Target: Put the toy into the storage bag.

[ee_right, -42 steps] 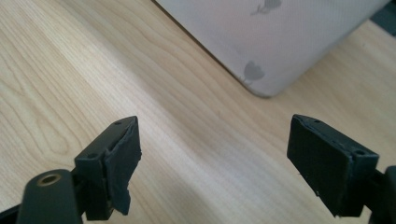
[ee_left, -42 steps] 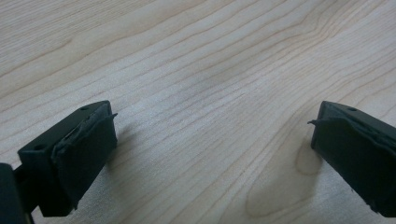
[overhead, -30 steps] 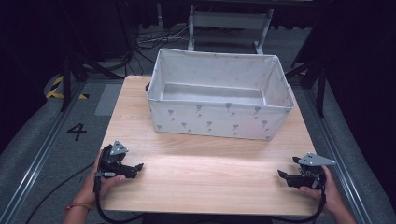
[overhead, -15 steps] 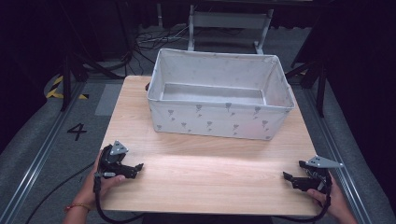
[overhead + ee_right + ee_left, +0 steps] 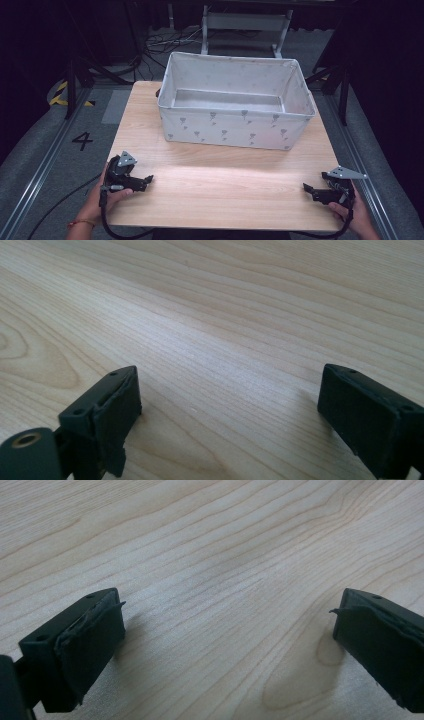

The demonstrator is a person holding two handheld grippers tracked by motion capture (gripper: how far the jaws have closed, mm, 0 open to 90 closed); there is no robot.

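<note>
Left gripper (image 5: 148,179) spread, low on table (image 5: 225,185), right gripper (image 5: 306,188) spread likewise

High view: above near edge, facing forward-down over whole table (image 5: 225,195). Gripper views: close, low over same wood.
</note>
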